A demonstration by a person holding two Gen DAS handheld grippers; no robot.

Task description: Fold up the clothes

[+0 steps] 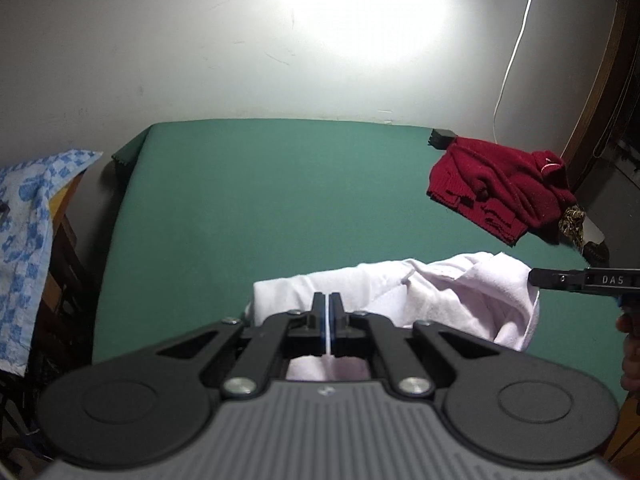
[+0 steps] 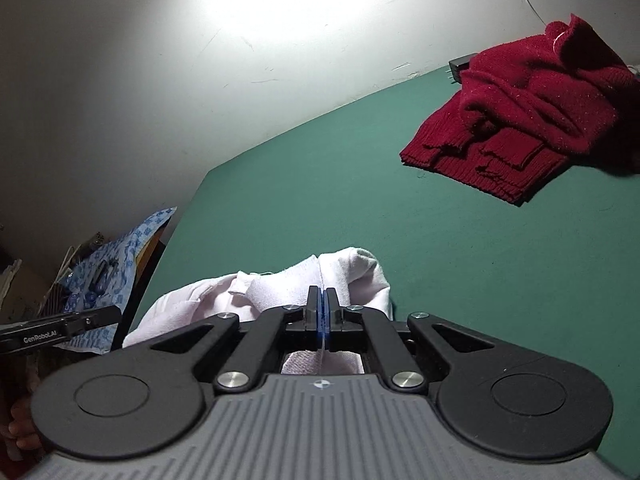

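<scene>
— Ahead of the left gripper?
— Bare green table, open to the wall.
— Far right?
— Blocked by red sweater; white garment bunched at the tips.

There are two grippers, the left gripper and the right gripper, and each one has two black fingers pressed together on the one white garment. There is one red sweater, one green table, one blue and white patterned cloth off to the side, one thin white cord on the wall, and one small black box by the far edge. Beside the red sweater there may be one more small patterned thing, but it is too dark and tucked away to be sure.
</scene>
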